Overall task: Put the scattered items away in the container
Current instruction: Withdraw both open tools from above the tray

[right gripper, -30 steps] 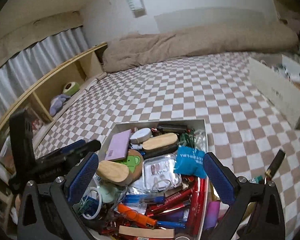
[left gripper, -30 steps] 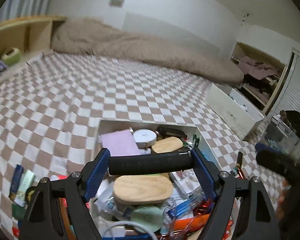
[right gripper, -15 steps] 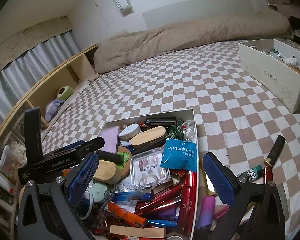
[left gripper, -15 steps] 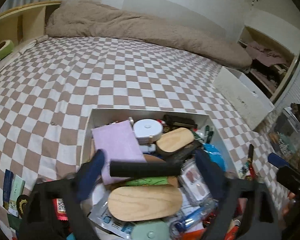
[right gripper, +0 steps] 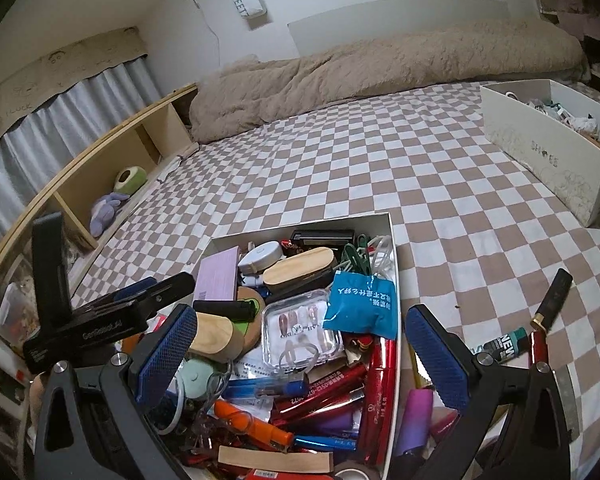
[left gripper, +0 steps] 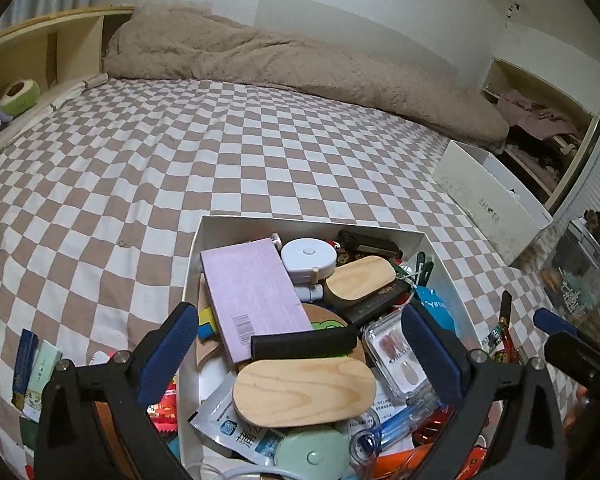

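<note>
Left wrist: two wooden ovals [left gripper: 304, 392], one container [left gripper: 440, 256].

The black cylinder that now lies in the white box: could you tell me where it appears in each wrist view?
Left wrist: black cylinder low centre, between the open left gripper's fingers, above a wooden oval.
Right wrist: lower left, beside the green-topped round.
Shared landmark: purple box, just upper left of it.

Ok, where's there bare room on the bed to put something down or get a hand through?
Most free: the checked bedspread between the full white box and the rumpled blanket, and the strip across to the shoe box. Crowded: inside the white box, piled to the rim, and both its sides, with packets to its left and pens to its right.
</note>
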